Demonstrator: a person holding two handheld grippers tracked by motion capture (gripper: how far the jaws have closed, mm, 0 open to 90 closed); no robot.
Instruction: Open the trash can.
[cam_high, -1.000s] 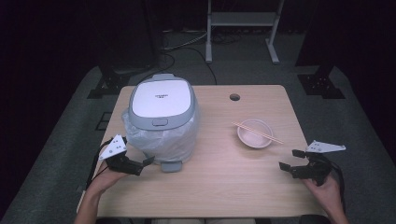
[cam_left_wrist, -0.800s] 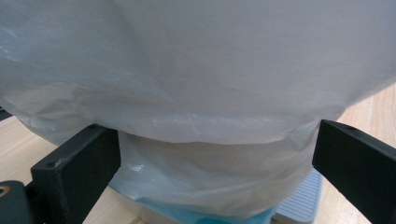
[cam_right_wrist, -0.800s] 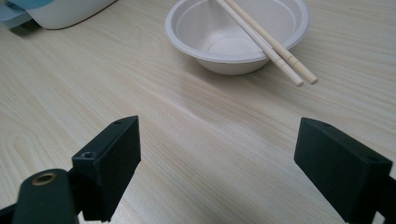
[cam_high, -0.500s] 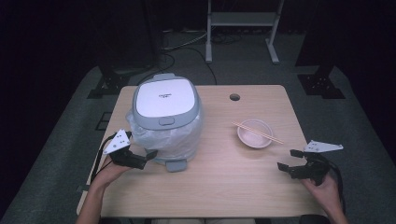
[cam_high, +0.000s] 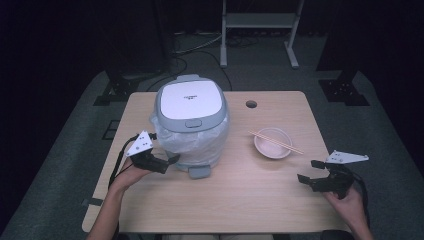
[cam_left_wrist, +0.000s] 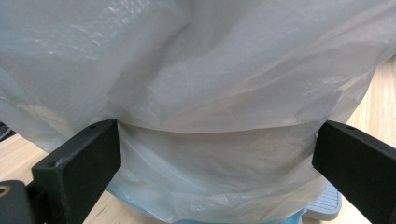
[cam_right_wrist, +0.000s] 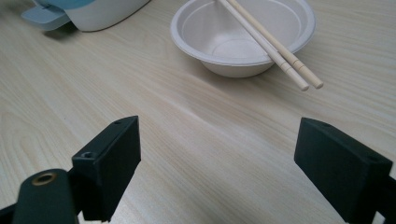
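1. A pale wooden table with a round hole near its far edge stands on grey carpet in a dark room; a metal stand rises behind it.
2. The rice cooker sits left of centre, its body wrapped in a clear plastic bag.
3. The left gripper is wide open, jaws either side of the bag, close against it.
4. The right gripper hangs open over bare wood, near a bowl with chopsticks across it.
5. The bag hides the cooker's lower body.
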